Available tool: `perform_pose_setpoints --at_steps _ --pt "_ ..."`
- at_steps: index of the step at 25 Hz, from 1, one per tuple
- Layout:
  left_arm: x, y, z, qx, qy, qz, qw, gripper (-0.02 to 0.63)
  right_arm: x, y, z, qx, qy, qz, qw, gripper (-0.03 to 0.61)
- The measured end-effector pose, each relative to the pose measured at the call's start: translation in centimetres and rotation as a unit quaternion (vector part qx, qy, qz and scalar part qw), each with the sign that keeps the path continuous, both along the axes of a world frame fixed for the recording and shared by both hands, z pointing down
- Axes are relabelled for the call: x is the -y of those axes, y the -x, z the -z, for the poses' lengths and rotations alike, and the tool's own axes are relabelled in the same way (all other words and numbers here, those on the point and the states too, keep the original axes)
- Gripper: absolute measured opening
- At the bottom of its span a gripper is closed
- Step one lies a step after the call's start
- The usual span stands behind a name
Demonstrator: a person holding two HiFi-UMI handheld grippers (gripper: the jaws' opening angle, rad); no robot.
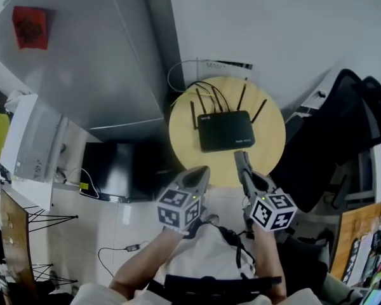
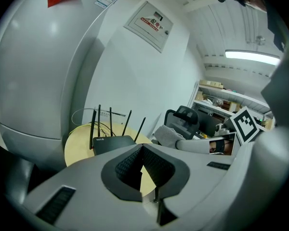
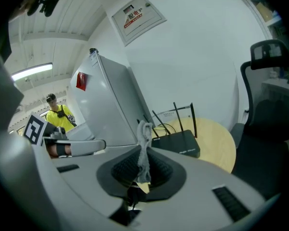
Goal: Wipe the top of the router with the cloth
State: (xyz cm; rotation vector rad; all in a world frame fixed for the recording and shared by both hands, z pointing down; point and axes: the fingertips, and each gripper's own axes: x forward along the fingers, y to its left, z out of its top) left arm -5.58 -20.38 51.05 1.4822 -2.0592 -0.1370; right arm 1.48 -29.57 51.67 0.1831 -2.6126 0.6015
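A black router with several upright antennas lies on a round wooden table. Both grippers hang over the table's near edge, short of the router. My right gripper is shut on a grey cloth, which sticks up in a bunch between its jaws, with the router beyond it. My left gripper is beside it, to its left. The left gripper has its pads together and nothing between them. In the left gripper view the router lies ahead and the cloth shows at the right gripper's tip.
A tall grey fridge stands left of the table, with a black box on the floor below it. A black office chair crowds the table's right side. Cables loop behind the router by the white wall. A person in yellow stands far off.
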Motion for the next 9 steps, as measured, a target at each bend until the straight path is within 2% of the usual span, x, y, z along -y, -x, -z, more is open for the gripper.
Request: perform_pose_setpoints --at_steps 9 --pt "1.2 0.0 1.5 0.012 -0.013 0.001 0.9998 -0.002 0.6 -0.4 1.4 0.011 -0.010 0.001 1.000 0.032"
